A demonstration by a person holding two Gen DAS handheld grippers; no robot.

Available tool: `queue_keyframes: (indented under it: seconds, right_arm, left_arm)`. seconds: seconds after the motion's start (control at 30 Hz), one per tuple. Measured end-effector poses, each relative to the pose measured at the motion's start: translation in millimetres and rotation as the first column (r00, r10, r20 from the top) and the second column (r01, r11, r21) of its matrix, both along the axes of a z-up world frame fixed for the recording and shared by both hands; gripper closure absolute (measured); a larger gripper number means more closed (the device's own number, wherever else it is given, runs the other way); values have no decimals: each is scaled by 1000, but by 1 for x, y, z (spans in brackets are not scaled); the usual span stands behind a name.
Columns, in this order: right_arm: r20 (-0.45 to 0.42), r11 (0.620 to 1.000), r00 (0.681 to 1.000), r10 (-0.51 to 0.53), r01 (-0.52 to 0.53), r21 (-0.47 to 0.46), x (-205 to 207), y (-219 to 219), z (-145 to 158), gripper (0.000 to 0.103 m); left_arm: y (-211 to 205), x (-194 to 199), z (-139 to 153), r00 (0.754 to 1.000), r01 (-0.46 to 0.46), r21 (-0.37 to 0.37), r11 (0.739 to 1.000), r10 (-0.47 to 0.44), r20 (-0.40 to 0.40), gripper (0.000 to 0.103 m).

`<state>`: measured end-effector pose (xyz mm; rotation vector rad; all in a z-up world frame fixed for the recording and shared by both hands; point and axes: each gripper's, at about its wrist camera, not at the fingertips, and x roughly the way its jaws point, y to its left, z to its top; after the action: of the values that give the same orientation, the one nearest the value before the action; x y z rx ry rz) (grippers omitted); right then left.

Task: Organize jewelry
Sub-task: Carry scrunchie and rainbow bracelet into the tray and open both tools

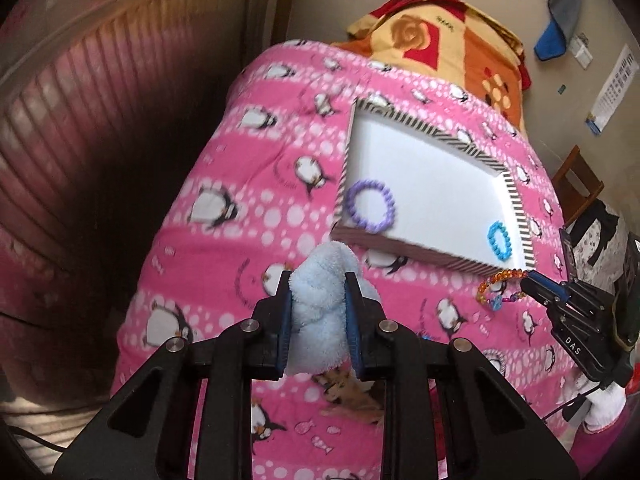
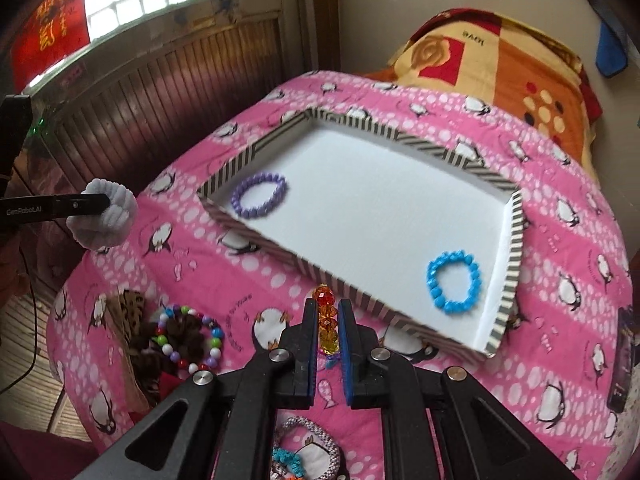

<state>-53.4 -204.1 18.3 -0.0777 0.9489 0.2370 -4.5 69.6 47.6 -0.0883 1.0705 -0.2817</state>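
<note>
The left gripper (image 1: 318,280) was clamped on a fluffy pale scrunchie (image 1: 320,312), lifted over the bed (image 1: 248,184) near the tray's (image 2: 256,148) near-left corner. The right gripper (image 2: 324,308) pinched an amber bead bracelet (image 2: 326,320), raised just short of the tray's near wall. The striped tray lay on the bed's pink penguin blanket. Inside it, a purple bracelet (image 2: 259,194) sat by the left corner and a blue bracelet (image 2: 454,280) by the right. Before the tray lay a multicolour bead bracelet (image 2: 188,338) on a dark scrunchie (image 2: 180,332).
</note>
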Motion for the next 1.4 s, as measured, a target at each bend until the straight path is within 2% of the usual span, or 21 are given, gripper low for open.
queue_keyframes:
  seconds: [0.23, 0.47, 0.6, 0.77, 0.9, 1.1, 1.27, 1.4]
  right_arm:
    - [51, 999, 998, -34, 34, 1, 6, -11, 27, 94]
    - [89, 998, 994, -65, 65, 1, 23, -21, 45, 94]
    - [85, 998, 995, -60, 59, 13, 35, -20, 44, 94]
    - [55, 998, 998, -43, 40, 46, 53, -17, 31, 94]
    - [1, 997, 999, -36, 35, 67, 71, -18, 9, 94]
    - [-71, 992, 992, -102, 106, 63, 99, -43, -28, 94]
    - [-106, 984, 981, -165, 171, 54, 118, -62, -48, 94]
    - [-116, 983, 978, -173, 179, 47, 130, -63, -57, 94]
  left_arm:
    - [-35, 17, 20, 996, 61, 28, 998, -63, 60, 81]
    - [-71, 39, 20, 990, 103, 62, 993, -108, 86, 81]
    - [-89, 51, 15, 989, 114, 73, 991, -120, 81, 81]
    - [-107, 65, 1, 990, 124, 75, 989, -128, 55, 81]
    - [-125, 79, -18, 990, 140, 63, 988, -140, 6, 81]
    - [-148, 95, -50, 986, 159, 67, 985, -154, -64, 81]
    - [-158, 106, -69, 985, 155, 90, 984, -147, -92, 81]
    - [-162, 110, -76, 985, 154, 104, 983, -145, -92, 80]
